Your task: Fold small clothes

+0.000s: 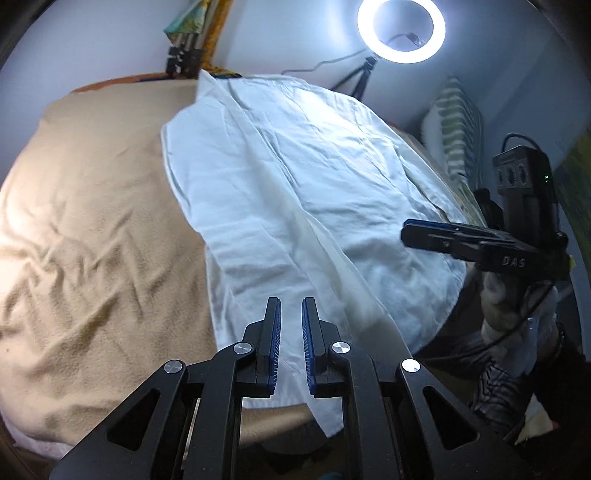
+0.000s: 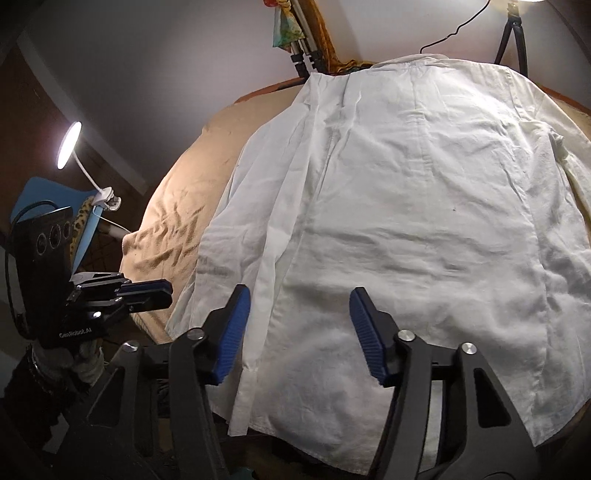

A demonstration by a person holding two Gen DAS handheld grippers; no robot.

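White shirt (image 2: 388, 221) spread flat and wrinkled across the middle and right of the right wrist view, hem toward the bottom of the frame, collar end toward the top. Lying on a tan blanket (image 1: 92, 229) over what looks like a bed; blanket bare at the left of the left wrist view. One long lengthwise fold line running down the shirt left of center, with a narrow strip of cloth overlapping there.

Right tongs (image 2: 299, 332) at bottom center of the right wrist view, standing apart, hovering over the hem area; cloth visible beneath and between the blue pads (image 2: 236, 325), not pressed by them. No grip on the shirt as far as can be seen.

Left tongs (image 1: 291, 343) at bottom center of the left wrist view, nearly closed with only a slim gap, nothing pinched; shirt hem below them. Same left tongs seen from the side at lower left of the right wrist view, off the shirt's edge, over the blanket.

Ring lamp (image 1: 400, 31) at the top of the left wrist view, small desk lamp (image 2: 68, 146) at left of the right wrist view, striped cushion (image 1: 458, 125) at right.

Likely risks: closing on the hem could catch only the top layer, or the blanket along with it, dragging the bedding. Lifting one side alone could skew the overlapping strip and bunch the wrinkles into a crooked fold. Hem hanging over the near edge could slip downward if tugged.
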